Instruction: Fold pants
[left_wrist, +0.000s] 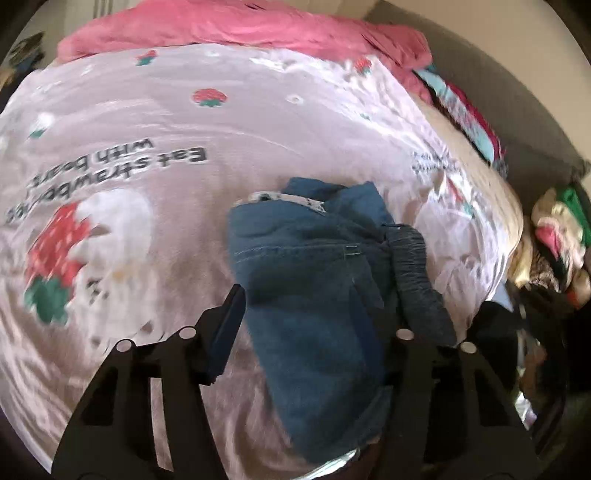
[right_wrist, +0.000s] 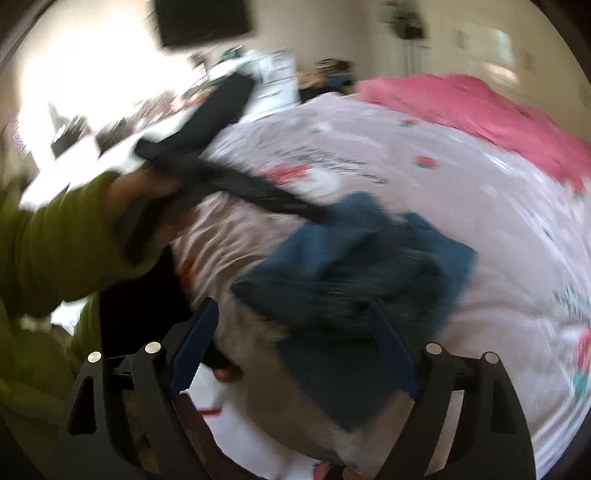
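Small blue denim pants (left_wrist: 310, 295) lie folded into a bundle on a pale pink strawberry-print bed cover (left_wrist: 184, 110); the dark elastic waistband (left_wrist: 413, 273) shows at their right. My left gripper (left_wrist: 314, 306) is open, its fingers either side of the bundle; the right finger is hidden behind the denim. In the blurred right wrist view the same pants (right_wrist: 354, 280) lie between the open fingers of my right gripper (right_wrist: 295, 317). The other hand-held gripper (right_wrist: 229, 184) reaches in from the left, its tip at the far edge of the pants.
A pink blanket (left_wrist: 240, 33) lies across the far end of the bed. Piled clothes (left_wrist: 557, 236) sit off the bed's right edge. A green-sleeved arm (right_wrist: 55, 251) is at the left. A dark screen (right_wrist: 203, 20) hangs on the far wall.
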